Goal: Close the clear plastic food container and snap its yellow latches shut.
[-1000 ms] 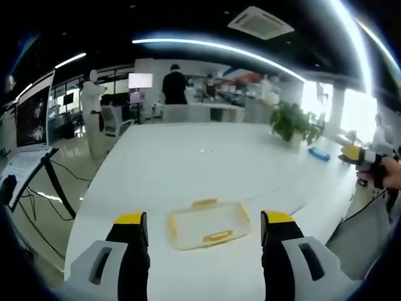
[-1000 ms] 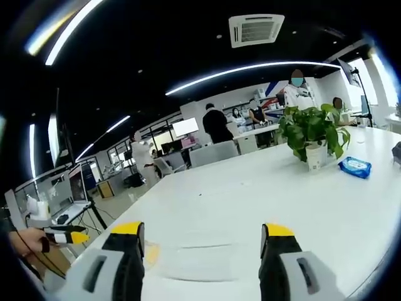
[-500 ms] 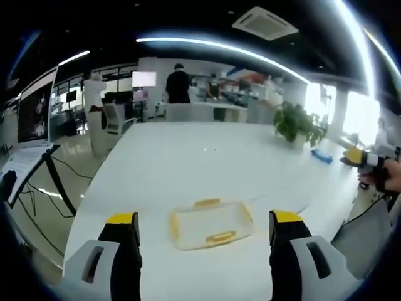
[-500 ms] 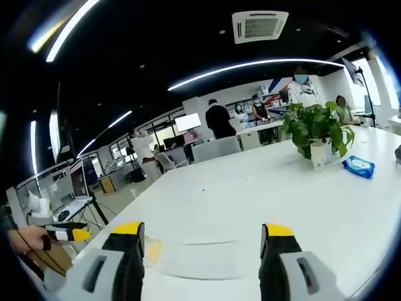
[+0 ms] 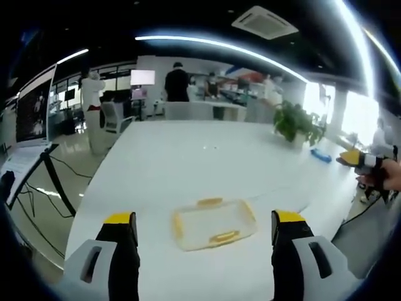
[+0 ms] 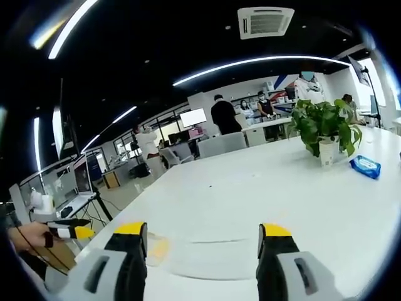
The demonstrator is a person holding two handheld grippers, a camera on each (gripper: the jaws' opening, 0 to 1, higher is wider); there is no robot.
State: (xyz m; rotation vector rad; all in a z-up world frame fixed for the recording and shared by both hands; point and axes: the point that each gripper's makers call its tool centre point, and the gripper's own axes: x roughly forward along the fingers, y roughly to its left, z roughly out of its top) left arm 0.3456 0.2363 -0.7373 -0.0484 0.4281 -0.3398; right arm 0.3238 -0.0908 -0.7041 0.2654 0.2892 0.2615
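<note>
No text, label, brand or number is legible in either view.

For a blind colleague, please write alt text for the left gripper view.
A clear plastic food container with yellow latches lies on a long white table, between the open jaws of the left gripper, which does not touch it. A potted plant stands farther back in an office.

Left gripper [image 5: 205, 229], lower edge of left gripper view: two black jaws, yellow tip caps, pale grey housings with dark oblong slot each. Right gripper [image 6: 202, 235], bottom of right gripper view: same build, black jaws, yellow caps, grey slotted bodies. Person's hand [image 5: 390, 174] at right edge of left gripper view, black strap across it.
</note>
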